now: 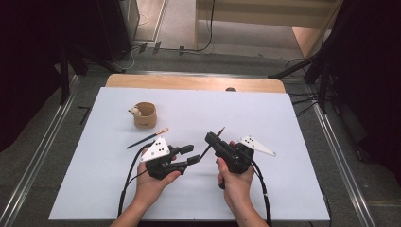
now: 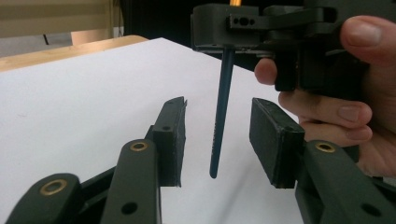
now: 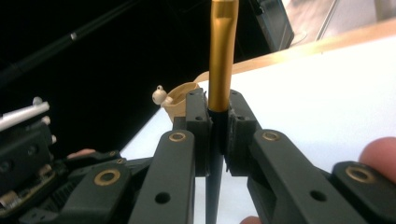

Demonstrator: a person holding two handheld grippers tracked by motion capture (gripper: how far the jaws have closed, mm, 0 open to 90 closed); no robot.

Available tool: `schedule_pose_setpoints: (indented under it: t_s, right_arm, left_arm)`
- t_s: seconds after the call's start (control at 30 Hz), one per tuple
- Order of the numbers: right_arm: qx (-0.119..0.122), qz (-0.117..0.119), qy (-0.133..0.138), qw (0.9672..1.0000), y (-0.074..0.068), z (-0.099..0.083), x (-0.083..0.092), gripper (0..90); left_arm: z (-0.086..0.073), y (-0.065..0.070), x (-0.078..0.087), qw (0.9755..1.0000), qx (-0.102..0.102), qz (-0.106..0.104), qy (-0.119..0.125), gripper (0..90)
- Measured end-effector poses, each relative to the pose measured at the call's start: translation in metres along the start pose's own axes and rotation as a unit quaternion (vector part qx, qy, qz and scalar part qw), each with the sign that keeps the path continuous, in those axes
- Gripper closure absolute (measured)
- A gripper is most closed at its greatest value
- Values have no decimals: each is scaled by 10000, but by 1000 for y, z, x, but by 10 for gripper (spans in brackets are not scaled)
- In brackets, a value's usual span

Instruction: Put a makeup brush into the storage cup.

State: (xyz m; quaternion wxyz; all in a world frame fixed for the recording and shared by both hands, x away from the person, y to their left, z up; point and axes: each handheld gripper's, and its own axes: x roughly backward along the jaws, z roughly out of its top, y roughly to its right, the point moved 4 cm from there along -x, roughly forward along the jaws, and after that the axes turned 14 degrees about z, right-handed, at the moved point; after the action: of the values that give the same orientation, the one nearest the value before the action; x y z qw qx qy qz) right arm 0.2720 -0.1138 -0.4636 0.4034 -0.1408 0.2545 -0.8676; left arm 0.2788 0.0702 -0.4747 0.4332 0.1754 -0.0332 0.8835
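Nearest the front edge of the table, both hands sit close together, and the work between them reads as a hand-over of a thin brush. The right gripper has its jaws clamped together on the brush, pinching it on the dark handle right where the gold collar begins, as the right gripper view shows; gripped there, the collar end sticks out past the jaws and the dark handle hangs free below them. That free length hangs between the pads of the left gripper, whose jaws stand apart and touch nothing, so the brush is carried by the right gripper alone, lifted off the white sheet. With the left jaws flanking the handle, they could close lower down for a new hold, or they may simply have let go; the pictures do not settle which. Farther in, a second brush lies flat toward the left. Beyond it, toward the far left corner, stands a small tan cup, probably where the brushes belong.
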Motion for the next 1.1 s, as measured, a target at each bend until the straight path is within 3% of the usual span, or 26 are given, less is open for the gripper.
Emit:
schedule_pose_setpoints:
  t_s: [0.23, 0.53, 0.87, 1.1]
  right_arm:
    - [469, 14, -223, 9987, -14, -2, -6, 837]
    - [1050, -24, -386, 9937, -29, -4, -10, 837]
    - [1296, 51, -543, 9901, -36, -10, -16, 837]
    - [1332, 84, -573, 9894, -40, -12, -18, 837]
  left_arm:
    - [-1, 6, -4, 9998, -118, 11, -137, 565]
    - [0, 11, -6, 9995, -184, 26, -270, 587]
    - [3, 16, -6, 9995, -163, -5, -276, 654]
    - [3, 16, -7, 9994, -96, 23, -321, 736]
